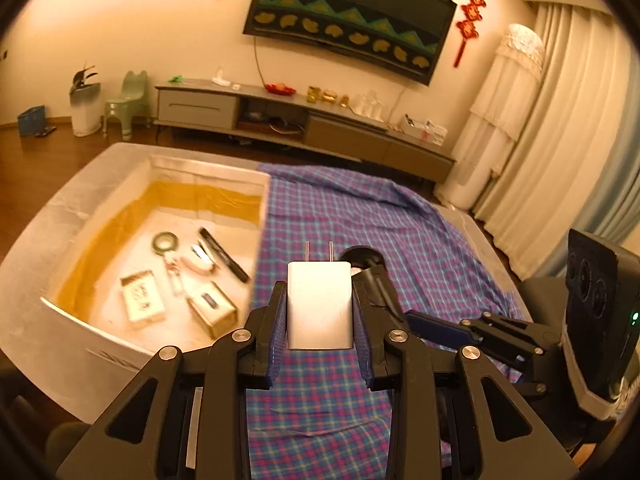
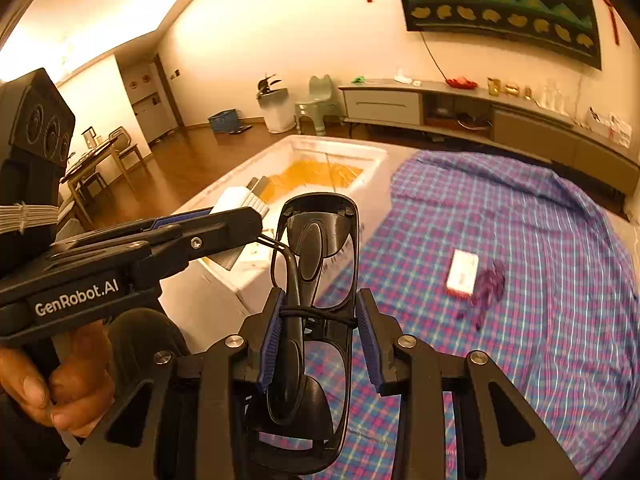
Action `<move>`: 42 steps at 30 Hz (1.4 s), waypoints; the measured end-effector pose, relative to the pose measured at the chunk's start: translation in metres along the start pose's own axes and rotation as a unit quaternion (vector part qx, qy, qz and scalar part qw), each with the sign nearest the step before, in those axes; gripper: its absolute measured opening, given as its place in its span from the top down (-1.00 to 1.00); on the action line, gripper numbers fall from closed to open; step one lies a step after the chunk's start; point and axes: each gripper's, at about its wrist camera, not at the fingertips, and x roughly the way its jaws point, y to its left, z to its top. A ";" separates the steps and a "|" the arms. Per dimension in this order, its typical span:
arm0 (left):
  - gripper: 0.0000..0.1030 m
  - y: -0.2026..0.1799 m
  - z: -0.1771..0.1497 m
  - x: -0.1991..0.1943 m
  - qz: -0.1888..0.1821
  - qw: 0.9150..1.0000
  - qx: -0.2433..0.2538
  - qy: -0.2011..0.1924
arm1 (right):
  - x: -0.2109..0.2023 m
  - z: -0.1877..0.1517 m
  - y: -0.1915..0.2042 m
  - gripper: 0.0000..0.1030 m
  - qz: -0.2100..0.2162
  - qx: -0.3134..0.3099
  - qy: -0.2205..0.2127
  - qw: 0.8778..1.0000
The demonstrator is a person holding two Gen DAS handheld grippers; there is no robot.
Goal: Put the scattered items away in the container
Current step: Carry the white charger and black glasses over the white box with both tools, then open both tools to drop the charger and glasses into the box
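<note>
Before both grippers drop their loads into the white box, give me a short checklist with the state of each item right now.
1. Left gripper clamped on white charger: ok.
2. Right gripper clamped on folded sunglasses: ok.
3. White box open, floor space free: ok.
4. Charger over the box: not ok, above the plaid cloth.
5. Cloth cleared: not ok, small white box and purple item remain.
</note>
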 end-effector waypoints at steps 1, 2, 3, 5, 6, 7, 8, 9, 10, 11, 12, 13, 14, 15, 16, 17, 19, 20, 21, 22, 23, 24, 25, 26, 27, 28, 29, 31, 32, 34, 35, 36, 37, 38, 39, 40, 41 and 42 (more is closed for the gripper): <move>0.40 0.005 0.003 -0.002 0.005 1.000 -0.002 -0.004 | 0.001 0.006 0.003 0.27 0.029 -0.025 -0.031 0.999; 0.40 0.011 0.007 -0.004 0.008 1.000 -0.005 -0.007 | 0.002 0.011 0.006 0.27 0.030 -0.029 -0.033 0.999; 0.40 0.017 0.010 -0.005 0.010 1.000 -0.009 -0.010 | 0.002 0.016 0.008 0.27 0.032 -0.033 -0.034 0.998; 0.40 0.032 0.017 -0.008 0.012 1.000 -0.022 -0.013 | 0.005 0.026 0.013 0.27 0.035 -0.041 -0.037 0.998; 0.40 0.037 0.019 -0.008 0.011 0.999 -0.028 -0.014 | 0.006 0.031 0.015 0.27 0.036 -0.045 -0.037 0.998; 0.40 0.044 0.023 -0.009 0.011 0.999 -0.035 -0.015 | 0.007 0.035 0.017 0.27 0.037 -0.048 -0.037 0.997; 0.40 0.050 0.026 -0.010 0.012 0.999 -0.040 -0.017 | 0.009 0.041 0.020 0.27 0.039 -0.053 -0.038 0.997; 0.40 0.056 0.029 -0.011 0.012 0.999 -0.044 -0.019 | 0.011 0.046 0.023 0.27 0.039 -0.058 -0.037 0.997; 0.40 0.060 0.032 -0.011 0.015 0.999 -0.046 -0.021 | 0.013 0.049 0.025 0.27 0.039 -0.062 -0.037 0.997; 0.40 0.065 0.035 -0.012 0.018 0.998 -0.048 -0.023 | 0.014 0.054 0.028 0.27 0.038 -0.067 -0.038 0.996; 0.40 0.069 0.037 -0.011 0.019 0.998 -0.049 -0.024 | 0.016 0.059 0.031 0.27 0.038 -0.073 -0.037 0.996; 0.40 0.072 0.038 -0.011 0.020 0.998 -0.050 -0.024 | 0.018 0.063 0.033 0.27 0.039 -0.077 -0.038 0.996; 0.40 0.077 0.041 -0.010 0.021 0.998 -0.049 -0.022 | 0.021 0.068 0.035 0.27 0.039 -0.082 -0.037 0.995; 0.40 0.080 0.042 -0.008 0.022 0.998 -0.049 -0.020 | 0.024 0.073 0.038 0.27 0.039 -0.087 -0.036 0.995; 0.40 0.083 0.044 -0.006 0.022 0.998 -0.048 -0.017 | 0.027 0.078 0.040 0.27 0.038 -0.091 -0.034 0.995; 0.40 0.087 0.045 -0.004 0.022 0.999 -0.047 -0.015 | 0.030 0.082 0.042 0.27 0.038 -0.094 -0.034 0.994; 0.40 0.095 0.048 0.001 0.027 0.999 -0.046 -0.010 | 0.036 0.091 0.045 0.27 0.039 -0.100 -0.031 0.994; 0.40 0.101 0.049 0.004 0.028 0.998 -0.048 -0.006 | 0.040 0.096 0.046 0.27 0.040 -0.101 -0.029 0.994; 0.40 0.105 0.050 0.007 0.028 0.998 -0.049 -0.003 | 0.044 0.099 0.047 0.27 0.041 -0.102 -0.028 0.994; 0.40 0.109 0.051 0.010 0.030 0.998 -0.051 0.000 | 0.048 0.104 0.048 0.27 0.043 -0.104 -0.026 0.993; 0.40 0.113 0.051 0.014 0.031 0.998 -0.053 0.005 | 0.053 0.108 0.050 0.27 0.043 -0.105 -0.023 0.993; 0.40 0.117 0.051 0.018 0.030 0.998 -0.054 0.010 | 0.057 0.112 0.051 0.27 0.043 -0.107 -0.020 0.993; 0.40 0.122 0.052 0.022 0.030 0.998 -0.057 0.016 | 0.063 0.117 0.052 0.27 0.044 -0.110 -0.016 0.993; 0.40 0.124 0.051 0.025 0.031 0.998 -0.057 0.020 | 0.068 0.120 0.054 0.27 0.043 -0.112 -0.014 0.993; 0.40 0.126 0.051 0.029 0.031 0.998 -0.056 0.025 | 0.073 0.124 0.055 0.27 0.042 -0.115 -0.010 0.992; 0.40 0.128 0.051 0.032 0.031 0.998 -0.054 0.029 | 0.078 0.127 0.058 0.27 0.041 -0.118 -0.006 0.992; 0.40 0.129 0.050 0.037 0.032 0.998 -0.050 0.035 | 0.084 0.131 0.060 0.27 0.039 -0.120 -0.002 0.992; 0.40 0.131 0.050 0.043 0.031 0.998 -0.042 0.046 | 0.095 0.138 0.061 0.27 0.036 -0.125 0.005 0.992; 0.40 0.133 0.049 0.048 0.030 0.997 -0.039 0.053 | 0.101 0.142 0.062 0.27 0.035 -0.126 0.009 0.991; 0.40 0.134 0.047 0.054 0.024 0.997 -0.036 0.064 | 0.112 0.149 0.063 0.27 0.035 -0.128 0.018 0.991; 0.40 0.135 0.045 0.058 0.022 0.997 -0.035 0.071 | 0.119 0.154 0.063 0.27 0.036 -0.128 0.023 0.991; 0.40 0.136 0.044 0.061 0.020 0.996 -0.035 0.076 | 0.125 0.158 0.063 0.27 0.037 -0.128 0.028 0.991; 0.40 0.137 0.043 0.064 0.016 0.996 -0.036 0.083 | 0.131 0.162 0.064 0.27 0.037 -0.128 0.034 0.990; 0.40 0.138 0.042 0.066 0.014 0.995 -0.036 0.088 | 0.138 0.168 0.065 0.27 0.037 -0.128 0.040 0.990; 0.40 0.138 0.041 0.069 0.012 0.995 -0.034 0.092 | 0.145 0.172 0.065 0.27 0.036 -0.130 0.046 0.990; 0.40 0.138 0.040 0.071 0.010 0.995 -0.033 0.098 | 0.152 0.176 0.067 0.27 0.035 -0.132 0.052 0.989; 0.40 0.138 0.038 0.075 0.008 0.994 -0.031 0.106 | 0.160 0.180 0.068 0.27 0.032 -0.135 0.057 0.989; 0.40 0.138 0.038 0.078 0.006 0.993 -0.031 0.112 | 0.166 0.183 0.070 0.27 0.031 -0.139 0.064 0.988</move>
